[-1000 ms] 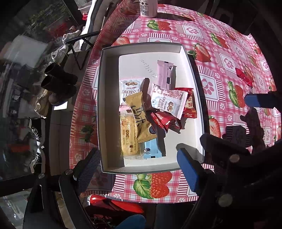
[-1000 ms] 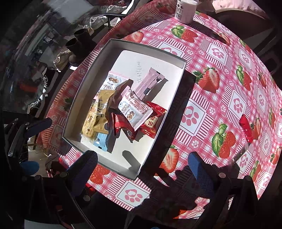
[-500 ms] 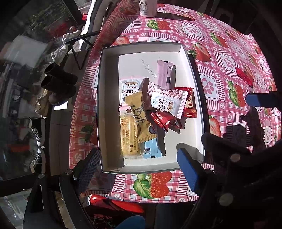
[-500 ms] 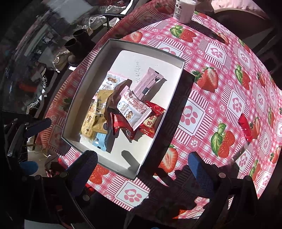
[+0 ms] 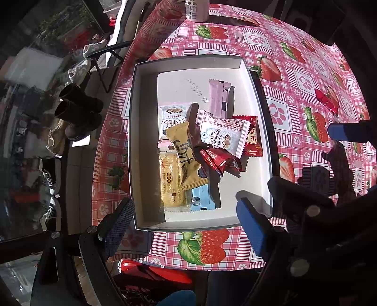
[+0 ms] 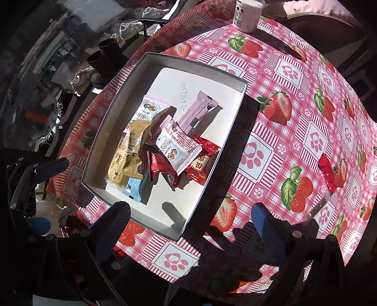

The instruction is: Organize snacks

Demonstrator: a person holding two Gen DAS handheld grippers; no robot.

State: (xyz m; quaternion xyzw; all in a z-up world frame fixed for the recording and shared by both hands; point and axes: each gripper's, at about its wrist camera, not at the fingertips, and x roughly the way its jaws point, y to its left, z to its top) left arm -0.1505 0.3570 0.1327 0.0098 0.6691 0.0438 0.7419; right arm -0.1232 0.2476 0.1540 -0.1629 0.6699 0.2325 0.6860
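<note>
A white box (image 5: 143, 131) (image 6: 219, 75) lies on the strawberry tablecloth and holds several snack packets: a pink bar (image 5: 220, 97) (image 6: 196, 111), a cranberry packet (image 5: 225, 136) (image 6: 179, 146), red packets (image 5: 220, 160) (image 6: 200, 162), yellow packets (image 5: 181, 157) and a blue one (image 5: 201, 196). One red snack (image 5: 326, 100) (image 6: 326, 170) lies alone on the cloth, right of the box. My left gripper (image 5: 186, 226) is open and empty above the box's near edge. My right gripper (image 6: 190, 223) is open and empty above the box's near right corner.
A white cup (image 5: 196, 9) (image 6: 247, 14) stands at the table's far edge. The table's left edge (image 5: 101, 150) drops to a floor with boots (image 5: 75, 106) and shoes. A small dark object (image 6: 317, 207) lies on the cloth near the lone red snack.
Both grippers have barely drifted. No snack has moved.
</note>
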